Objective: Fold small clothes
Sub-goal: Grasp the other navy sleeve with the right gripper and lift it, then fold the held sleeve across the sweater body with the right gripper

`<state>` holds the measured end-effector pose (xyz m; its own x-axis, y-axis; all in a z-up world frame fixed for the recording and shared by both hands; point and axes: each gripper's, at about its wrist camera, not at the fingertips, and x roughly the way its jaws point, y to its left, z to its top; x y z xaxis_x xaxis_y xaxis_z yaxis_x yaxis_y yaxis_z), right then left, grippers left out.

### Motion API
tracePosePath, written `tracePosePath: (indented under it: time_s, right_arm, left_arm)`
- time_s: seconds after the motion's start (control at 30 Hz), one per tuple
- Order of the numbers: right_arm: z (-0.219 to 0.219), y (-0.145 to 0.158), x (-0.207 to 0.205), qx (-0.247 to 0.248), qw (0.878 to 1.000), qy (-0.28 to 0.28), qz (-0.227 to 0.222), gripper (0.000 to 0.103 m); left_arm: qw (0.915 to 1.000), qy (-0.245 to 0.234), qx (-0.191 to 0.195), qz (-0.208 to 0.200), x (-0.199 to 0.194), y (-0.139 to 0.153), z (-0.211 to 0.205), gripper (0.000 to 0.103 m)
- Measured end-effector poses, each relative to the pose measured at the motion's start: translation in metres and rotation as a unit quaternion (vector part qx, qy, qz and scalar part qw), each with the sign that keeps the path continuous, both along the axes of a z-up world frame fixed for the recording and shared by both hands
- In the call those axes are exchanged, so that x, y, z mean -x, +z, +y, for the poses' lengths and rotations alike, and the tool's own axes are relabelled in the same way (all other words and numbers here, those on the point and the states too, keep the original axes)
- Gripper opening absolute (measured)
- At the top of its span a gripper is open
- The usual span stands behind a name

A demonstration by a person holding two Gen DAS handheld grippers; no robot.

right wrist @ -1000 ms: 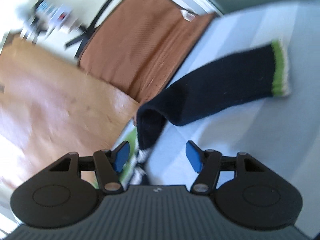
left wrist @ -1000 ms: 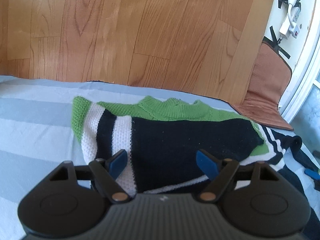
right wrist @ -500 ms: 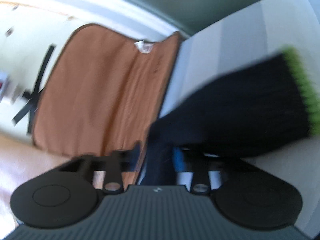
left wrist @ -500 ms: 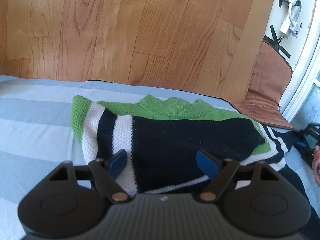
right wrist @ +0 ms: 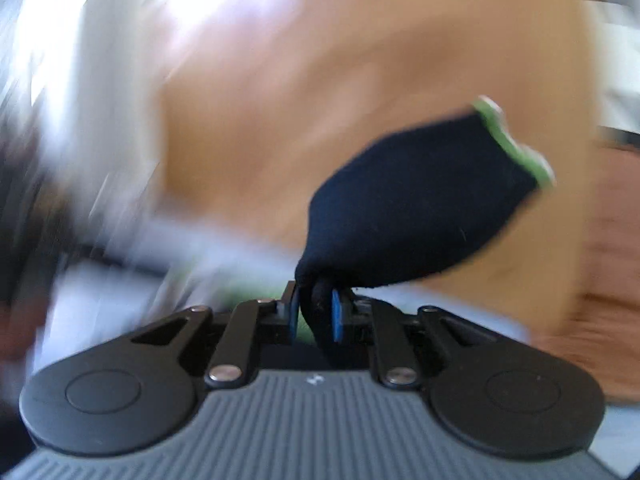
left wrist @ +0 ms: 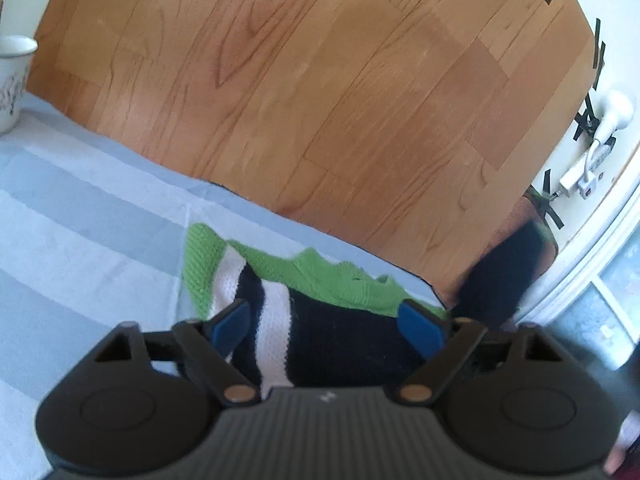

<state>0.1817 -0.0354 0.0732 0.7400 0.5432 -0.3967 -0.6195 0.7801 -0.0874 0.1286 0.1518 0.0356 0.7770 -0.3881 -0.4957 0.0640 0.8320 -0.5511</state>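
Note:
A small knitted sweater (left wrist: 344, 284) in green, white and black lies on the striped blue cloth (left wrist: 80, 240). My left gripper (left wrist: 326, 322) hovers over its near part. Its jaws are opening wide, with the sweater below them and nothing pinched. In the right wrist view my right gripper (right wrist: 316, 312) is closing, and its blue pads (right wrist: 338, 316) press on the black sleeve (right wrist: 420, 200). The sleeve's green cuff (right wrist: 516, 148) hangs in the air. In the left wrist view the lifted sleeve (left wrist: 508, 276) is a dark blur at the right. The right wrist view is blurred by motion.
A wooden floor (left wrist: 320, 100) lies beyond the cloth's far edge. A white cup (left wrist: 12, 80) stands at the far left corner of the cloth. A white plug and power strip (left wrist: 592, 152) hang on the wall at the right.
My right gripper has shut on the black sleeve, rolled and lifted it off the cloth. My left gripper has shifted and rolled a little, and its jaws stand wider.

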Motion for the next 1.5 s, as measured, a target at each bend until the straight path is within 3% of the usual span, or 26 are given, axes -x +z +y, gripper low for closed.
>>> tracePosePath:
  time_s: [0.07,0.1,0.13,0.17,0.3,0.4,0.57,0.73,0.9,0.93,1.0,1.03,1.1,1.2,1.3,1.4,1.47,1.5]
  right_arm:
    - [0.028,-0.032,0.003,0.103,0.994,0.038,0.019,0.032]
    - [0.031,-0.042,0.011,0.127,0.991,0.04,-0.011,0.036]
    - [0.03,-0.043,0.019,0.135,0.989,0.04,-0.043,0.057]
    - [0.028,-0.041,0.022,0.144,0.988,0.037,-0.048,0.07]
    - [0.001,-0.023,0.026,0.092,0.995,0.022,-0.029,0.07]
    - [-0.033,-0.019,0.029,0.039,0.999,-0.02,-0.012,0.07]
    - [-0.076,-0.007,0.011,-0.075,0.992,-0.078,0.06,0.07]
    - [-0.052,0.006,-0.04,-0.171,0.973,-0.038,0.153,0.07]
    - [0.003,-0.006,-0.089,-0.152,0.964,0.001,0.217,0.07]
    - [0.016,-0.013,-0.097,-0.142,0.961,0.009,0.236,0.068]
    - [0.032,-0.02,-0.1,-0.12,0.956,0.031,0.264,0.026]
    - [0.039,-0.019,-0.095,-0.104,0.958,0.04,0.265,0.013]
    - [0.043,-0.003,-0.078,-0.095,0.971,0.05,0.214,0.012]
    - [0.03,0.036,-0.06,-0.129,0.983,0.042,0.125,0.012]
    - [0.018,0.068,-0.043,-0.151,0.985,0.059,0.054,0.014]
    - [0.021,0.069,-0.037,-0.175,0.973,0.127,0.082,0.022]
    - [0.037,0.055,-0.035,-0.15,0.967,0.164,0.122,0.044]
    - [0.044,0.048,-0.032,-0.128,0.967,0.174,0.139,0.047]
  left_arm:
    - [0.9999,-0.013,0.002,0.011,-0.005,-0.004,-0.004,0.091]
    - [0.9997,-0.017,-0.005,0.016,-0.006,-0.005,-0.008,0.091]
    - [0.9996,-0.02,-0.01,0.019,-0.007,-0.007,-0.01,0.091]
    - [0.9994,-0.023,-0.015,0.021,-0.007,-0.008,-0.012,0.092]
    - [0.9991,-0.029,-0.026,0.017,-0.006,-0.007,-0.019,0.092]
    - [0.9991,-0.026,-0.031,0.015,-0.005,-0.007,-0.021,0.092]
    - [0.9994,-0.016,-0.022,0.021,-0.007,-0.01,-0.016,0.092]
    - [0.9998,0.003,0.01,0.017,-0.005,-0.007,0.001,0.092]
    - [0.9994,0.01,0.031,0.016,-0.005,-0.004,0.01,0.092]
    - [0.9993,0.011,0.033,0.014,-0.005,-0.003,0.012,0.092]
    - [0.9991,0.015,0.038,0.011,-0.004,-0.001,0.015,0.092]
    - [0.999,0.018,0.041,0.008,-0.003,0.0,0.017,0.092]
    - [0.9984,0.027,0.051,0.002,-0.001,0.002,0.023,0.092]
    - [0.9969,0.042,0.066,-0.005,0.001,0.005,0.03,0.092]
    - [0.9953,0.048,0.083,-0.01,0.004,0.006,0.036,0.092]
    - [0.9937,0.048,0.099,-0.023,0.007,0.009,0.04,0.094]
    - [0.993,0.05,0.102,-0.032,0.009,0.01,0.043,0.095]
    - [0.993,0.051,0.101,-0.033,0.01,0.01,0.044,0.095]
